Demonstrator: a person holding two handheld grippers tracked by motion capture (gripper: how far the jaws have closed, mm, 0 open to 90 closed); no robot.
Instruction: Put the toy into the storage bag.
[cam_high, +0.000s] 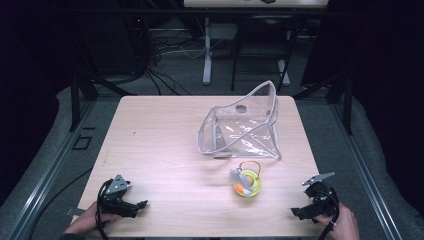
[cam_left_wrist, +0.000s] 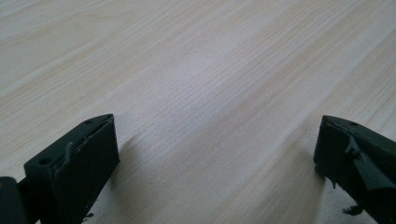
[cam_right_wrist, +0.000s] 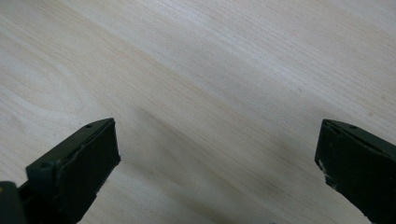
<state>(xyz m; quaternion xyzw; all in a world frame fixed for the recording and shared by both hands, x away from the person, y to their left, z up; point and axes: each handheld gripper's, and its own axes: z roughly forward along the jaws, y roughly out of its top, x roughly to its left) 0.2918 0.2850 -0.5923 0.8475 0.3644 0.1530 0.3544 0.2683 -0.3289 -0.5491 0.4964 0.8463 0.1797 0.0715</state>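
A clear plastic zip pouch (cam_high: 241, 127) stands open on the far middle of the wooden table (cam_high: 160, 130). In front of it lies a small yellow ring-shaped item (cam_high: 247, 182) with an orange loop and grey tag. My left gripper (cam_high: 141, 205) rests at the table's near left corner in a hand, jaws wide apart over bare wood (cam_left_wrist: 215, 126). At the near right corner my right gripper (cam_high: 296, 213) is held low, and its jaws also stand wide with nothing between them (cam_right_wrist: 217, 130).
Beyond the table's far edge are dark floor, cables (cam_high: 165, 50) and the legs of another desk (cam_high: 207, 50). Black frame posts (cam_high: 75, 95) stand off the table's left side. A grey rail (cam_high: 50, 170) runs along the left.
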